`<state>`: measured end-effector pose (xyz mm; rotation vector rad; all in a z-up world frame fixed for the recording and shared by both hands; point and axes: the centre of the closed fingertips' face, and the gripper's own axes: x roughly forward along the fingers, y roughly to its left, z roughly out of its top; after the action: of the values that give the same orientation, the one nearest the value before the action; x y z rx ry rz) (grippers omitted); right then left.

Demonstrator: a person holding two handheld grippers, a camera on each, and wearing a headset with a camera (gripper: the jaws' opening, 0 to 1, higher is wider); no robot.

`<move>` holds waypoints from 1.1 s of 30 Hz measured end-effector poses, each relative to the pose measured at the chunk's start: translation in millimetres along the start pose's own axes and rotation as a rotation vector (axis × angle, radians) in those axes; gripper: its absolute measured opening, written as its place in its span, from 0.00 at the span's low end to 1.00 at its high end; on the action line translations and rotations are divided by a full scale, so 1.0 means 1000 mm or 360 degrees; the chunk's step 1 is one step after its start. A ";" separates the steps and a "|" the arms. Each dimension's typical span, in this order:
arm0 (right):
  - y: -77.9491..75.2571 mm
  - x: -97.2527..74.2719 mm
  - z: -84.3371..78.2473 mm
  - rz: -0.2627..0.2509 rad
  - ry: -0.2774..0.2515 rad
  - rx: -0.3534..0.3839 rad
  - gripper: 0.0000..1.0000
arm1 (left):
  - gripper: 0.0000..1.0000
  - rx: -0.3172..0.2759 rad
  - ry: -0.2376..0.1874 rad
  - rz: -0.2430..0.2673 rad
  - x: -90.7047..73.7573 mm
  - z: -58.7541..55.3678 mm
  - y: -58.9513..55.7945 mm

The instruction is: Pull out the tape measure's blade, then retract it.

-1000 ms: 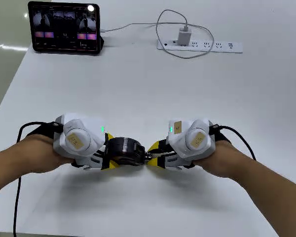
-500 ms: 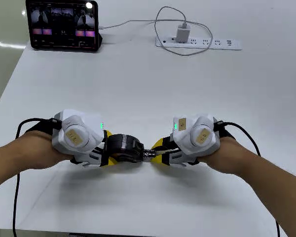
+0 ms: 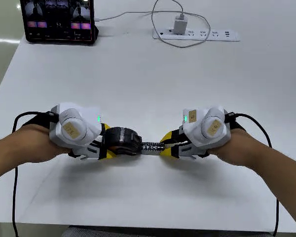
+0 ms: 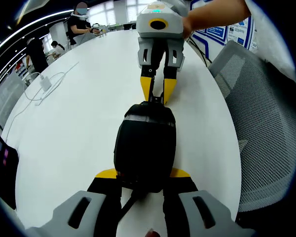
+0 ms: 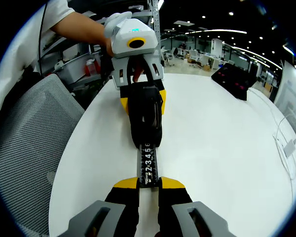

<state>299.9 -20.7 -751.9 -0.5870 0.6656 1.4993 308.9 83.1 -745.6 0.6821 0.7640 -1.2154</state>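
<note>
A black tape measure lies on the white table, held at its left side by my left gripper, which is shut on its case. A short length of numbered blade runs out of the case to the right. My right gripper is shut on the blade's tip. In the right gripper view the case sits straight ahead with the left gripper behind it. The right gripper faces me in the left gripper view.
A tablet stands at the table's far left and a white power strip with a charger and looped cable lies at the far middle. A mesh chair stands by the table's near edge. Black cables trail from both grippers.
My right gripper has moved to the right with the blade's tip, and more of the blade now shows between it and the case. The left gripper holds the case still.
</note>
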 end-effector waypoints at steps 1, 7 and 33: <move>0.000 -0.001 -0.002 0.0000 0.0000 0.0006 0.10 | 0.27 0.0000 0.0000 0.0000 0.000 0.000 0.000; 0.000 -0.007 -0.009 -0.0004 0.0018 0.0010 0.10 | 0.27 0.0004 0.0003 0.0002 -0.001 0.002 -0.002; -0.002 -0.035 -0.038 -0.0031 0.0095 0.0029 0.10 | 0.27 0.0002 0.0010 0.0004 -0.002 0.002 -0.002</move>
<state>301.6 -72.1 -753.0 -0.6245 0.7171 1.4611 306.8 81.7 -742.8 0.6881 0.7673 -1.2122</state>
